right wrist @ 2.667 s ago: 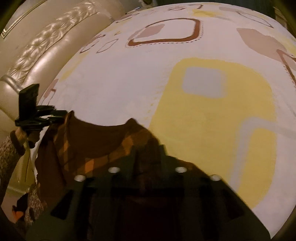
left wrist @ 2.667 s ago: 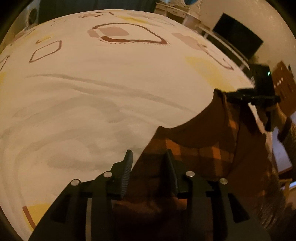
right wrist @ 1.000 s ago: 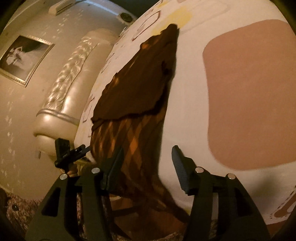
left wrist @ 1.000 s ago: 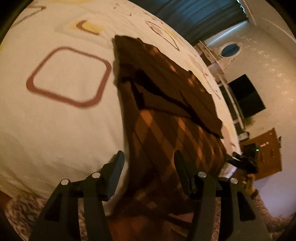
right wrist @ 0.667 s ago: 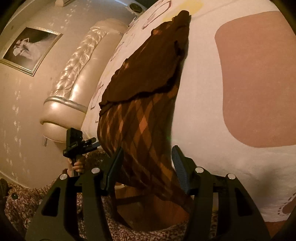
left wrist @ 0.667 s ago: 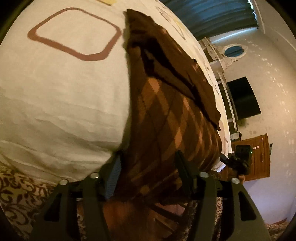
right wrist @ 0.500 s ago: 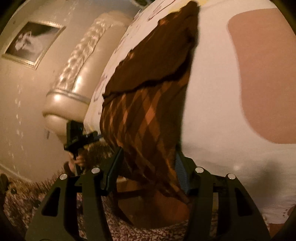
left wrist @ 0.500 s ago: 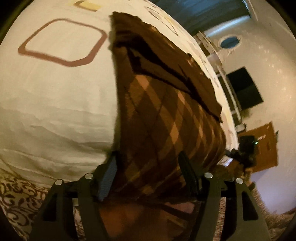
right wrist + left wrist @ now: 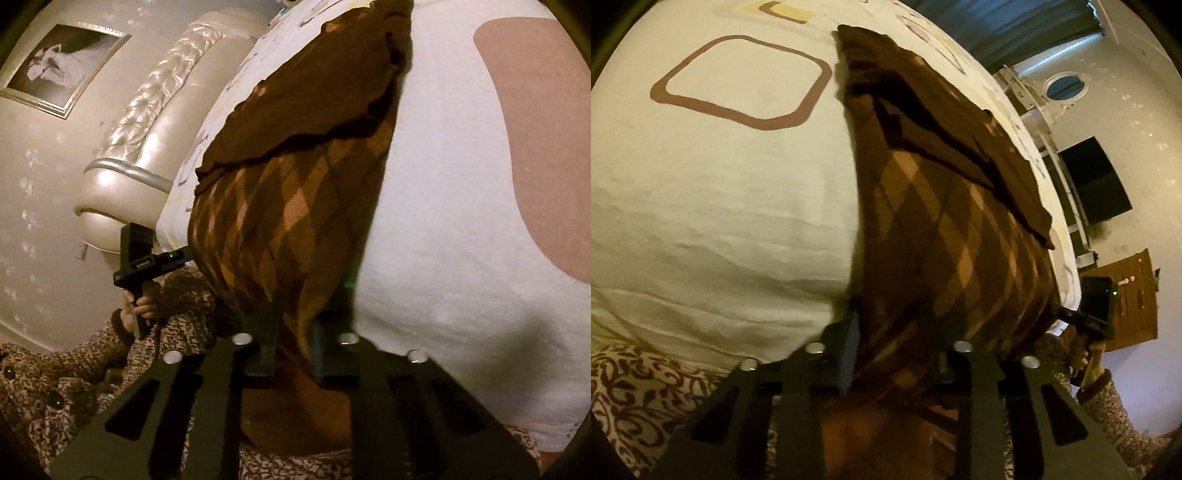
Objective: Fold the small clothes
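A brown garment with an orange diamond pattern (image 9: pixel 945 221) lies on the bed, its near edge hanging over the bed's side. A plain brown part (image 9: pixel 923 96) is folded over its far half. My left gripper (image 9: pixel 894 332) is shut on the garment's near left corner. My right gripper (image 9: pixel 301 321) is shut on the near right corner of the garment (image 9: pixel 280 221). The right gripper also shows in the left wrist view (image 9: pixel 1089 314), and the left gripper in the right wrist view (image 9: pixel 155 258), each at the garment's opposite corner.
The bed sheet (image 9: pixel 720 184) is white with brown and yellow square patterns. A padded headboard (image 9: pixel 140 122) stands at the left of the right wrist view. A dark screen (image 9: pixel 1097 184) and a wooden cabinet (image 9: pixel 1134 295) stand by the wall. My patterned sleeve (image 9: pixel 177 302) is below.
Both grippers were open around the garment's near edge and have closed on its corners. About 2.7 s ago they held the garment up over the bed; it now lies flat.
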`<state>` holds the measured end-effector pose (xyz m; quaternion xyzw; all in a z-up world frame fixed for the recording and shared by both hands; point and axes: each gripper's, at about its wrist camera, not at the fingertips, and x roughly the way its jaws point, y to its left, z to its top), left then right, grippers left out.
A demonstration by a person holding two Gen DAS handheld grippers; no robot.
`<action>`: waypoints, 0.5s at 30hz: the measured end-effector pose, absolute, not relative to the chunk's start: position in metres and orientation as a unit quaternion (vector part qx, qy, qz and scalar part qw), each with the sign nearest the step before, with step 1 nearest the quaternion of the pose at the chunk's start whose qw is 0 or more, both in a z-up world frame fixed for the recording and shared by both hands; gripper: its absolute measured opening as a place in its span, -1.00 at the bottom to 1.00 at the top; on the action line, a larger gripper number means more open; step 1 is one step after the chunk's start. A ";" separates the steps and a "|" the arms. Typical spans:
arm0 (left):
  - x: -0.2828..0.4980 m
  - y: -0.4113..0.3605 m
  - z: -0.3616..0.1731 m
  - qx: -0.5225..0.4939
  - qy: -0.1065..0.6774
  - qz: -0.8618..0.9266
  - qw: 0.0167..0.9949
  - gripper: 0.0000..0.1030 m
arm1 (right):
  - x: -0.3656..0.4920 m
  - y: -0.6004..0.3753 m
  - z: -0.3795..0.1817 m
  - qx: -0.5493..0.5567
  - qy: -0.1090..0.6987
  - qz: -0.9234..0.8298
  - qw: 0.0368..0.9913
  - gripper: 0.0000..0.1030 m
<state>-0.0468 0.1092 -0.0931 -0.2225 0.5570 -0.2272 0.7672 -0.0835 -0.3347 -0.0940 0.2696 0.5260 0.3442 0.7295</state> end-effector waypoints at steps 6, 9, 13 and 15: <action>-0.049 0.093 -0.091 -0.164 0.563 -0.226 0.778 -0.78 | -0.085 -0.334 -0.092 0.261 0.523 0.339 0.737 -0.93; -0.049 0.095 -0.090 -0.171 0.561 -0.231 0.776 -0.90 | -0.085 -0.334 -0.090 0.274 0.515 0.339 0.738 -0.93; -0.047 0.106 -0.076 -0.208 0.532 -0.259 0.779 -0.91 | -0.085 -0.338 -0.078 0.304 0.492 0.351 0.736 -0.94; -0.044 0.115 -0.063 -0.235 0.509 -0.272 0.782 -0.91 | -0.083 -0.340 -0.068 0.315 0.475 0.359 0.739 -0.94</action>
